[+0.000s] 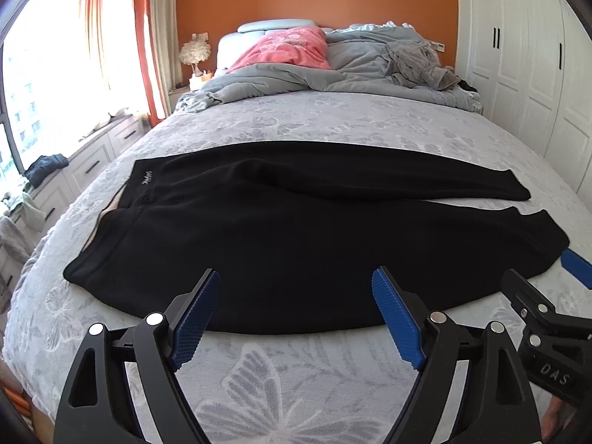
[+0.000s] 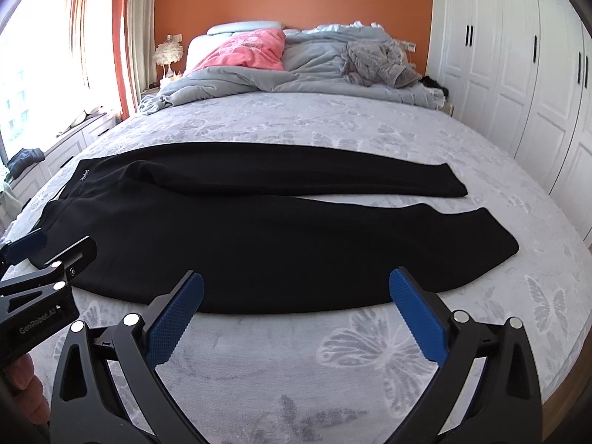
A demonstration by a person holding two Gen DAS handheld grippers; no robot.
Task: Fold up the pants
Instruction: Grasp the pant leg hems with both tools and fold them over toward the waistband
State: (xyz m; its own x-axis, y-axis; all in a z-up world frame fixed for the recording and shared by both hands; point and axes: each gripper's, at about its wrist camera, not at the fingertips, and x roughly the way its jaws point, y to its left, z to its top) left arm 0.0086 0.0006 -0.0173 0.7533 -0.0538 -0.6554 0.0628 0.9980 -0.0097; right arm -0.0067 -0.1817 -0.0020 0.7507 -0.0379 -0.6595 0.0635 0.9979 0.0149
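Near the bed's front edge, black pants [image 1: 296, 229] lie flat, stretched sideways, waist toward the window edge. Both the left gripper [image 1: 296, 307] and the right gripper [image 2: 296, 307] hang just before them, fingers wide, holding nothing.

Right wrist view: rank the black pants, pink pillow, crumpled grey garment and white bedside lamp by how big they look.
1. Black pants, by far.
2. Pink pillow.
3. Crumpled grey garment; close to the pillow, so that order is unsure.
4. White bedside lamp.
The pants lie nearest the camera, which exaggerates them.
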